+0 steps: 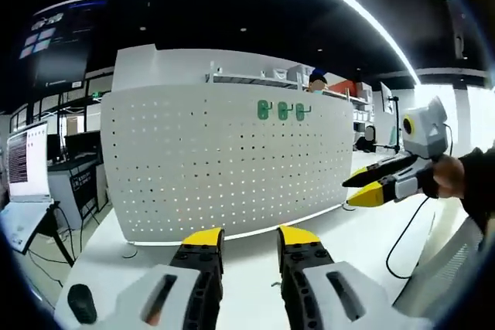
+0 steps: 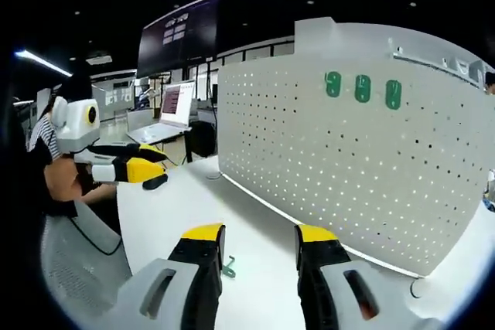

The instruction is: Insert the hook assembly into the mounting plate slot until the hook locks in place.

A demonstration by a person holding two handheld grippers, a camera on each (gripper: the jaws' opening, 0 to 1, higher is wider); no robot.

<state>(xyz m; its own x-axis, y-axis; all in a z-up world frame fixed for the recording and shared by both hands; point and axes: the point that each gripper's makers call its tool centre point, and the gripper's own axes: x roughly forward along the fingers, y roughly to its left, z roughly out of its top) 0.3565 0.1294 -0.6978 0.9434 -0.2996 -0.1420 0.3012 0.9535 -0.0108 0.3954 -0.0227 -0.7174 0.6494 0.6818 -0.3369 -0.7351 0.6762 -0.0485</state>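
In the left gripper view, the left gripper (image 1: 250, 241) hangs spread and empty over the white table (image 1: 255, 256), facing the pegboard (image 1: 232, 160), where three green hooks (image 1: 282, 110) hang near the top, well apart from the jaws; the right gripper (image 1: 367, 183) comes in far right. In the right gripper view, the right gripper (image 2: 259, 241) is spread and empty too, a loose green hook (image 2: 228, 267) lies on the table (image 2: 178, 206) just beside its left jaw, and three hooks (image 2: 362, 88) sit high on the pegboard (image 2: 356, 152). I cannot tell whether the left gripper (image 2: 151, 168), seen at far left, is parted there.
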